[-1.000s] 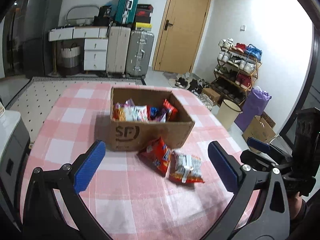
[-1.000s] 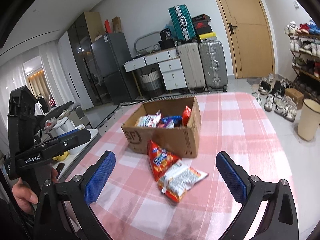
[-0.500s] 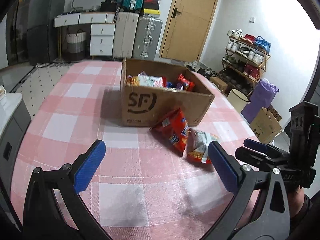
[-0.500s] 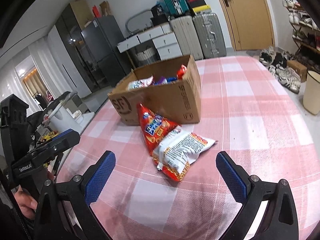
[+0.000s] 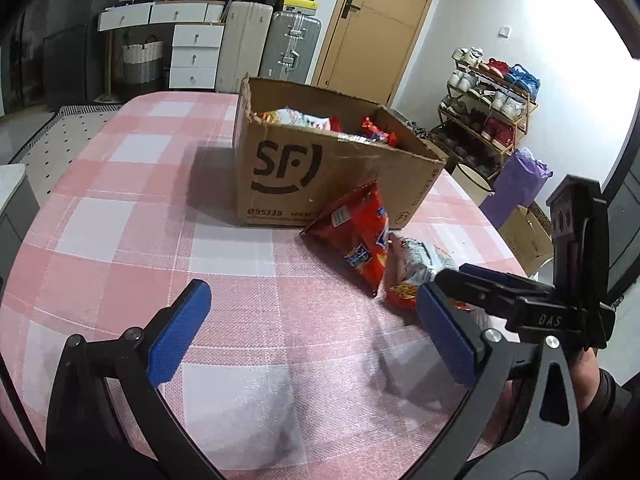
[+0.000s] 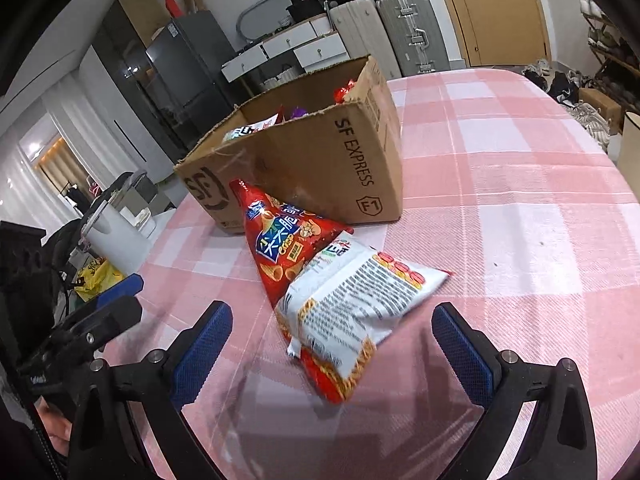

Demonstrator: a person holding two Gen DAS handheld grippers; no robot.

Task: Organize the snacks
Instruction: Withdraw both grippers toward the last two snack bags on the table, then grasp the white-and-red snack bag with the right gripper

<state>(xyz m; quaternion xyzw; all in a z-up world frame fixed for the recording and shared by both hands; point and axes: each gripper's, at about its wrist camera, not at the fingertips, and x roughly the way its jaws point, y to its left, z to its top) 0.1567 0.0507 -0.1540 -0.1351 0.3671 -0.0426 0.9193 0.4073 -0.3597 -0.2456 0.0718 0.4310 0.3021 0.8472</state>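
An open cardboard box (image 5: 320, 176) (image 6: 320, 160) marked SF stands on the pink checked tablecloth and holds several snack packets (image 5: 304, 120). In front of it lie two bags: a red crisp bag (image 5: 356, 236) (image 6: 284, 248) leaning on the box, and a white and red bag (image 5: 416, 268) (image 6: 352, 304) partly over it. My right gripper (image 6: 332, 344) is open, low over the table, with the white and red bag's near end between its fingers. My left gripper (image 5: 312, 332) is open over bare cloth, left of the bags. The right gripper's body (image 5: 520, 300) shows beside them.
The table's curved edges (image 5: 480, 216) fall away right and left. Beyond it stand suitcases (image 5: 288, 44), white drawers (image 5: 196, 52), a wooden door (image 5: 376, 20), a shoe rack (image 5: 488, 96) and a bin (image 5: 472, 176). A white appliance (image 6: 112, 232) stands at the table's left.
Both grippers have dropped lower and moved closer to the table and the bags. The right gripper now straddles the white and red bag's near end. Both stay open.
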